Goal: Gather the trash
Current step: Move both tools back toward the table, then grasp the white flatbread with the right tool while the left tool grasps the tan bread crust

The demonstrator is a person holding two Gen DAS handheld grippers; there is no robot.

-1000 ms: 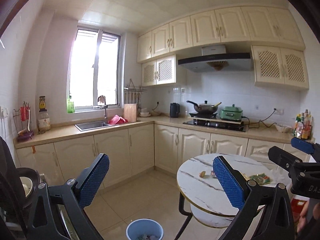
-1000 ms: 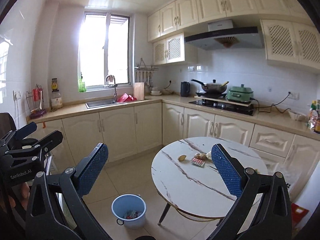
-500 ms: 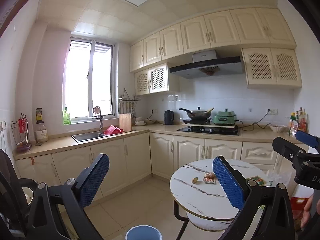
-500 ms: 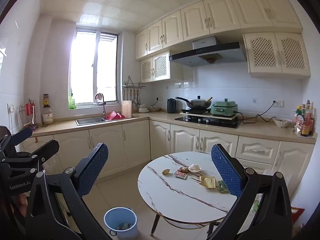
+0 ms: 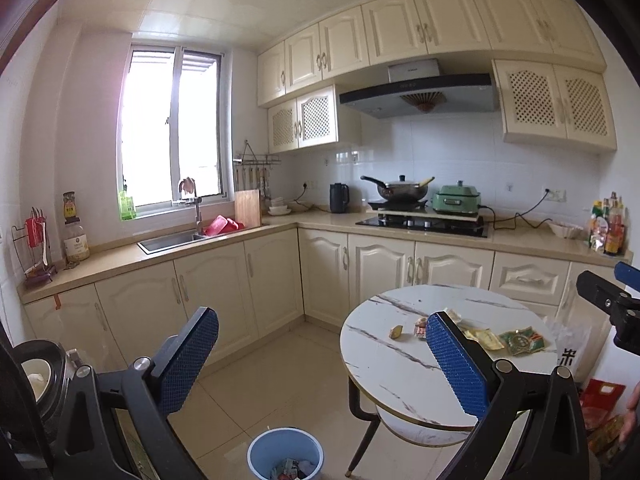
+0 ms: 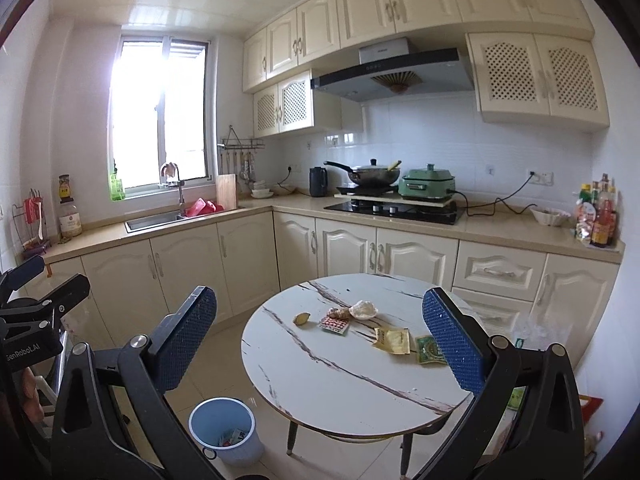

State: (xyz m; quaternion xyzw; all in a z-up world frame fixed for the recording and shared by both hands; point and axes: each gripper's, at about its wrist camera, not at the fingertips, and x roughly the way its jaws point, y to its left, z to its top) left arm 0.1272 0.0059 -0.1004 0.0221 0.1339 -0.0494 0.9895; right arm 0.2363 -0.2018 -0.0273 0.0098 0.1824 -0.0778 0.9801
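Note:
A round marble table (image 6: 340, 380) holds several pieces of trash: a yellow packet (image 6: 393, 340), a green wrapper (image 6: 429, 351), a red blister pack (image 6: 334, 325), a crumpled white scrap (image 6: 363, 309) and a small yellow bit (image 6: 302, 319). A blue bin (image 6: 224, 430) with trash in it stands on the floor left of the table; it also shows in the left wrist view (image 5: 285, 458). My right gripper (image 6: 320, 336) is open and empty, above and short of the table. My left gripper (image 5: 322, 356) is open and empty, left of the table (image 5: 400, 364).
Cream cabinets (image 6: 188, 272) and a beige counter (image 6: 500, 234) run along the back and left walls, with a sink (image 6: 154, 220), a stove (image 6: 394, 210) and bottles (image 6: 598, 216). A pot (image 5: 40, 376) sits at my far left. Tiled floor (image 5: 288, 384) lies between table and cabinets.
Both views have tilted down and shifted, so the table, its trash and the blue bin sit more fully in view. Both grippers stay open.

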